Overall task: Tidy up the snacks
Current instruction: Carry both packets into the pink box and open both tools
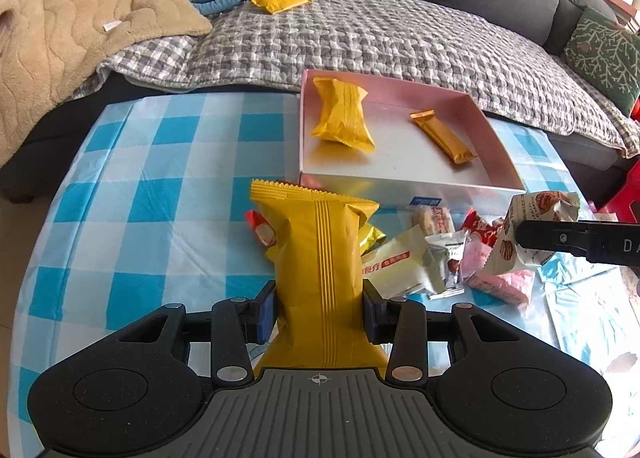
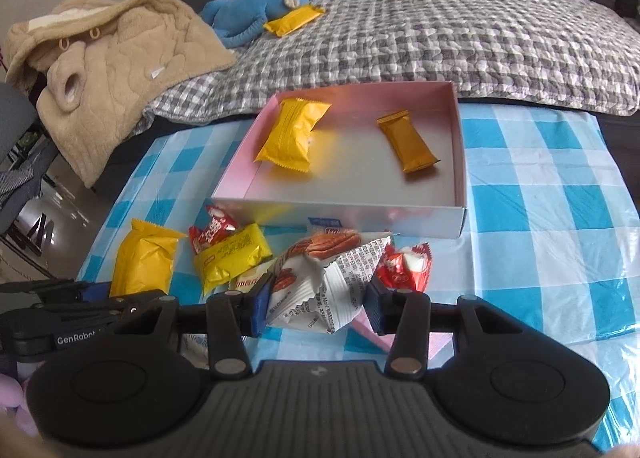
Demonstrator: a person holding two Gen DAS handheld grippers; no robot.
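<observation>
My left gripper [image 1: 319, 308] is shut on a large yellow snack packet [image 1: 320, 254], held above the blue checked tablecloth just in front of the pink box [image 1: 404, 182]. My right gripper [image 2: 316, 306] is shut on a white pecan snack packet [image 2: 332, 278], which also shows in the left wrist view [image 1: 528, 234]. The box [image 2: 340, 218] holds a yellow packet [image 2: 292, 136] and an orange-gold bar [image 2: 408, 146]. Loose snacks lie in front of the box: a yellow packet [image 2: 232, 258], red wrapped candies [image 2: 404, 266] and white packets [image 1: 404, 266].
A sofa with a grey checked quilt [image 2: 440, 34] stands behind the table. A blue plush toy [image 2: 260, 6], another yellow packet [image 2: 294, 20] and a beige fleece garment [image 2: 112, 70] lie on it. A green cushion [image 1: 604, 54] is at the far right.
</observation>
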